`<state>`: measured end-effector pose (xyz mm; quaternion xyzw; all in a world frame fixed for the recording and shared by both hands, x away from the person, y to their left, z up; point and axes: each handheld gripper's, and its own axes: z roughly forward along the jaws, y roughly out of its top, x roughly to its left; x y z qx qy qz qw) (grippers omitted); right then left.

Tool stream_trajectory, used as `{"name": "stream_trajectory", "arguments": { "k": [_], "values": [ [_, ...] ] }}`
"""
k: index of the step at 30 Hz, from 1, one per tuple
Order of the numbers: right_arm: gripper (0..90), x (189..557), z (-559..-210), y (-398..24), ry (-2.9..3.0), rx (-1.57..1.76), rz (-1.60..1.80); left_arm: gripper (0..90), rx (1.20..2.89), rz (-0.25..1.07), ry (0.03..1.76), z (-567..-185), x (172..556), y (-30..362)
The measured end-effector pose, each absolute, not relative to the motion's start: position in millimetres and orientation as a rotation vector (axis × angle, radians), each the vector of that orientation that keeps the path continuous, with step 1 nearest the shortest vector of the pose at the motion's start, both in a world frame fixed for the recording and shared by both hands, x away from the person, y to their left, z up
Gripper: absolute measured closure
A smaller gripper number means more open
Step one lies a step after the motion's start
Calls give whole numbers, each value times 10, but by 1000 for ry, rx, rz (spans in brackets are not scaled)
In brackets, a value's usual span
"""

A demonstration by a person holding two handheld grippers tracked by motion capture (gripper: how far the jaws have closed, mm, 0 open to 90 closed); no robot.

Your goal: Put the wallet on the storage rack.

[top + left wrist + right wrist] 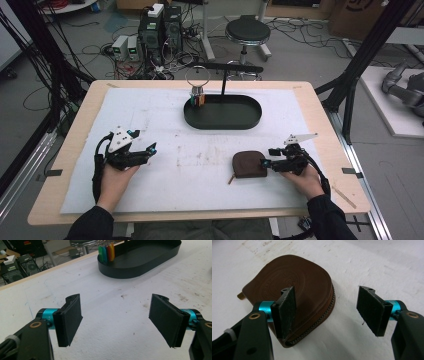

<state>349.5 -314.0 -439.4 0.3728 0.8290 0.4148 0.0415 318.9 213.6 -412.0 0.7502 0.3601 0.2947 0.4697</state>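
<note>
Jaws of the right gripper point(327, 312) stand wide apart, flat black rubbery pads on turquoise metal pins, and they grip nothing; one pad hangs over the rounded end of the brown pouch point(294, 287) while the other hangs over bare white cover beside it. Whether that pad touches the leather I cannot tell. Smooth brown leather makes up the pouch, a rounded half-oval with a faint embossed ring on its face, a metal zip of fine dark teeth running round its curved edge, and a small tan pull sticking out at the far corner. In the high view the pouch point(249, 164) lies flat on the white table cover point(150, 115), just left of the right gripper point(267, 163) and near the front edge. That cover is matt and slightly fuzzy, marked with brownish stains and scuffs. Well apart, the left gripper point(115, 317) hovers over bare cover with its jaws spread wide and empty. Farther back sits a black oval tray point(222, 120) with a low smooth wall; coloured key tags point(106, 253) in green, blue, red and yellow stand at one end
</note>
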Motion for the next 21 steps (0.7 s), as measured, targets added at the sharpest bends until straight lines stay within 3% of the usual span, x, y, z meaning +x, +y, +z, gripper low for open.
{"name": "stream_trajectory", "arguments": {
  "k": [4,5,6,7,11,14,21],
  "values": [
    [433,3542,-4440,-3180,2580,1205,1351,260,1847,716,880,-4129,3194,2123],
    [531,3552,-4450,-3196,2608,1207,1392,260,1851,716,881,-4130,3195,2108],
    [531,3552,-4450,-3196,2608,1207,1392,261,1851,716,881,-4130,3195,2108],
    [598,3541,-4435,-3188,2624,1164,1409,261,1851,717,879,-4131,3196,2098],
    [666,3532,-4419,-3154,2632,1131,1413,263,1863,719,869,-4131,3197,2058],
    [806,3505,-4362,-3085,2614,1044,1391,263,1866,712,863,-4130,3197,2035],
    [890,3431,-4273,-3029,2563,940,1385,263,1854,687,841,-4110,3189,1946]
  ]
}}
